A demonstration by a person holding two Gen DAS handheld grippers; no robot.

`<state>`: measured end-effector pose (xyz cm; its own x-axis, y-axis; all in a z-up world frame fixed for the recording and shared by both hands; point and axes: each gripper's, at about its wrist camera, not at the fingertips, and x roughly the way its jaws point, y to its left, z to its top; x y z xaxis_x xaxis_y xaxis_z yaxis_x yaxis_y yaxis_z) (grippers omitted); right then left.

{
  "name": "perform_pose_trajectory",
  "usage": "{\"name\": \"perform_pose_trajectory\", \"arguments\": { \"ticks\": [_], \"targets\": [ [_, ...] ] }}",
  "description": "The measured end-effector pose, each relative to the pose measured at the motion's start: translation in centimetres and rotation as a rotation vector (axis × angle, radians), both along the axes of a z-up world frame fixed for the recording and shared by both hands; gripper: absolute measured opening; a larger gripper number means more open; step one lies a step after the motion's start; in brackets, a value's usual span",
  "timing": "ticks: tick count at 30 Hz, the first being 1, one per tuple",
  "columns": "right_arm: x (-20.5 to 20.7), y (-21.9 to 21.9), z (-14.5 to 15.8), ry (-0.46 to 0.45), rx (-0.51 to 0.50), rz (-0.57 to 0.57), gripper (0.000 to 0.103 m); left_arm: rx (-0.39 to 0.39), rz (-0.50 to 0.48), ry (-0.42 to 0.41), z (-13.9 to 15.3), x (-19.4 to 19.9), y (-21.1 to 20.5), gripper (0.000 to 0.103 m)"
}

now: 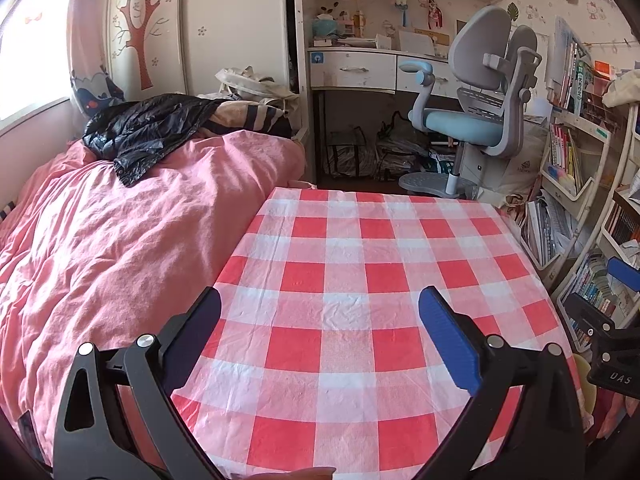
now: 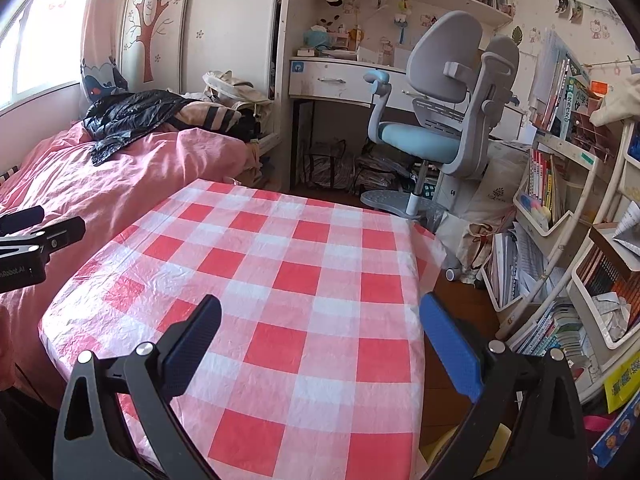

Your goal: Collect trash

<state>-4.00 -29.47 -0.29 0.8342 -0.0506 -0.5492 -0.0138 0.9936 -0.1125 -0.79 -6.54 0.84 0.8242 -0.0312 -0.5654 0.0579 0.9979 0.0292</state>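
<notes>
A table under a red and white checked cloth (image 1: 360, 280) (image 2: 280, 280) fills the middle of both views, and no loose trash shows on it. My left gripper (image 1: 320, 320) is open above the near part of the cloth, nothing between its fingers. My right gripper (image 2: 320, 324) is open too, over the table's right side, and holds nothing. The right gripper (image 1: 616, 320) shows at the right edge of the left wrist view. In the right wrist view, part of the left gripper (image 2: 32, 240) pokes in from the left edge. A black plastic bag (image 1: 144, 132) (image 2: 132, 116) lies crumpled on the bed.
A bed with a pink cover (image 1: 100, 248) runs along the table's left side. Beyond the table stand a white desk (image 1: 352, 68) and a grey and blue chair (image 1: 472, 120). Shelves crammed with books (image 2: 568, 220) line the right wall. Bags sit under the desk (image 1: 360, 152).
</notes>
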Motion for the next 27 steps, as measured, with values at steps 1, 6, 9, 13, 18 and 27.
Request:
{"name": "perform_pose_trajectory", "arguments": {
  "ticks": [1,6,9,13,18,27],
  "targets": [
    [0.01,0.03,-0.05,0.001,-0.001,0.001,0.095,0.000,-0.002,0.001,-0.08,-0.03,0.00,0.096],
    [-0.01,0.17,-0.13,0.003,-0.002,0.002,0.095,-0.001,-0.002,0.002,-0.18,0.01,0.10,0.096],
    [-0.01,0.18,-0.12,0.001,-0.002,0.002,0.095,-0.003,-0.001,0.002,-0.24,-0.01,0.13,0.096],
    [-0.08,0.25,-0.16,0.003,-0.004,0.004,0.095,-0.008,-0.001,0.004,-0.48,-0.02,0.10,0.096],
    [-0.11,0.36,-0.27,0.006,-0.003,0.004,0.095,-0.011,-0.010,0.008,-0.64,0.02,0.02,0.096],
    [-0.09,0.43,-0.29,0.007,-0.003,0.004,0.095,-0.111,-0.045,0.039,-0.96,0.36,0.66,0.096]
  ]
}}
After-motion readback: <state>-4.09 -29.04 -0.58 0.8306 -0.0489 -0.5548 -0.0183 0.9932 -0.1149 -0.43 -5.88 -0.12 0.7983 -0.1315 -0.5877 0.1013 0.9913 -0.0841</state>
